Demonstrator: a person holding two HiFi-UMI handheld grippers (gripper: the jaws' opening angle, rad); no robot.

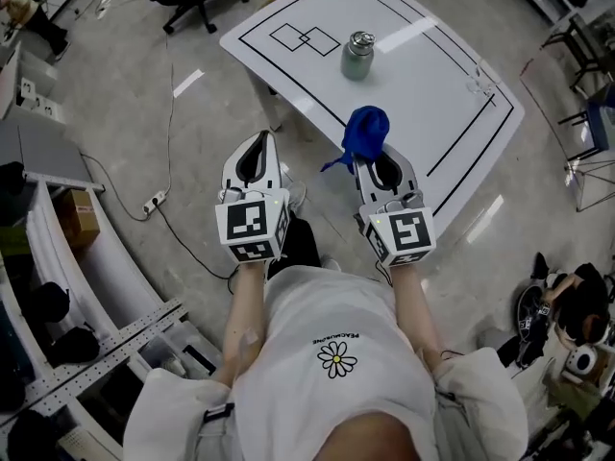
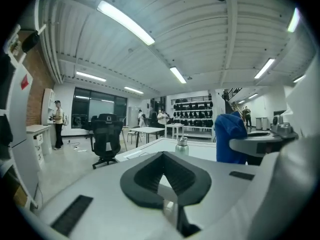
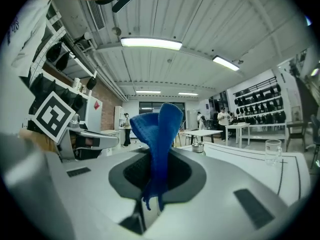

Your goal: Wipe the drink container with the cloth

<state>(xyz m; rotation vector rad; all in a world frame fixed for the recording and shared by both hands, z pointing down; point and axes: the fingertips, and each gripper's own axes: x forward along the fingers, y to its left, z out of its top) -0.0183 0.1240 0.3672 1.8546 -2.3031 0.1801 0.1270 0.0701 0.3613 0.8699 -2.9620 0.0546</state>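
Now R gripper (image 1: pixel 375 164) pinches blue cloth (image 1: pixel 366 130), L gripper (image 1: pixel 258 148) closed & empty, both near table (image 1: pixel 444 104) edge; drink container (image 1: pixel 357 56) stands on table.

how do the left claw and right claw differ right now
The left claw is shut on nothing; the right claw is shut on a blue cloth. In the head view the left claw sits over floor, the right claw at the table edge. Both point toward the bottle.
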